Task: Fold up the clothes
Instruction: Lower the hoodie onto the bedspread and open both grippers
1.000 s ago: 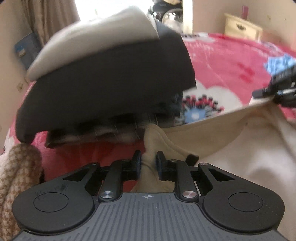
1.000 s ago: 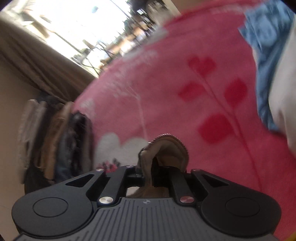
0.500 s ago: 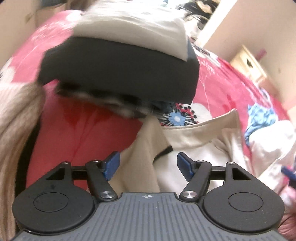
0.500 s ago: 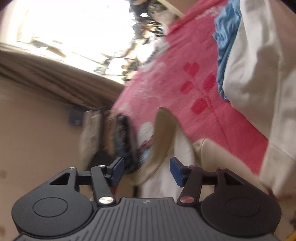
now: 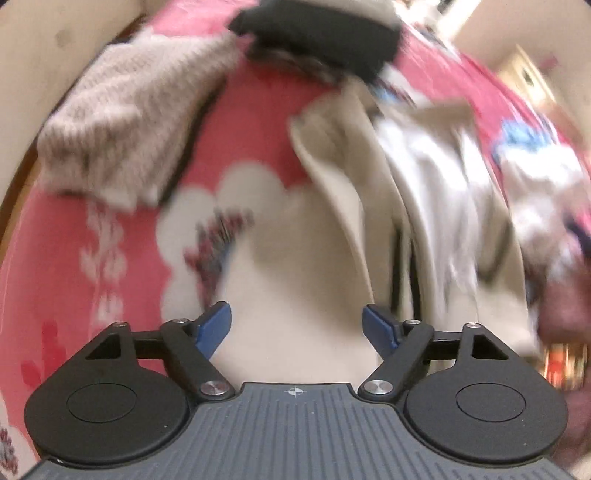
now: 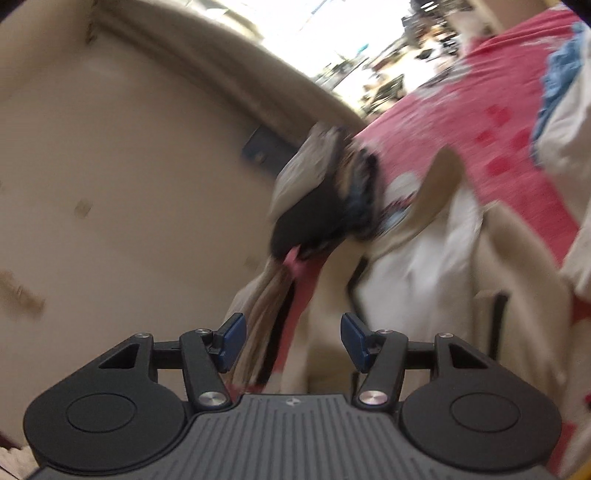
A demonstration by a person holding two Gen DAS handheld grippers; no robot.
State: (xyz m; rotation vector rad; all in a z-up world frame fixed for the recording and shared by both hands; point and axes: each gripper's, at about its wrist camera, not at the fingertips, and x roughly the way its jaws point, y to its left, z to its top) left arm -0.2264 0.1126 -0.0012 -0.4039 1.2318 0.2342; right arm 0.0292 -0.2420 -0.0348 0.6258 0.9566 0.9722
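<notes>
Between folds: beige garment (image 5: 317,258) lying loose on pink bed (image 5: 122,280). Left gripper (image 5: 297,325) jaws opening, right gripper (image 6: 293,338) jaws spread, both empty. Next, probably regripping an edge.

A plain beige wall (image 6: 122,155) filled the left of the right wrist view. A bright, washed-out window (image 6: 295,22) glared at the far top, above a beige curtain (image 6: 229,62).

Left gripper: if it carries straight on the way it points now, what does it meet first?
Most likely the beige garment lying on the pink bedspread. The left gripper has nothing between its opening jaws, and the cloth fills the line ahead. The picture is blurred, so depth is uncertain.
</notes>
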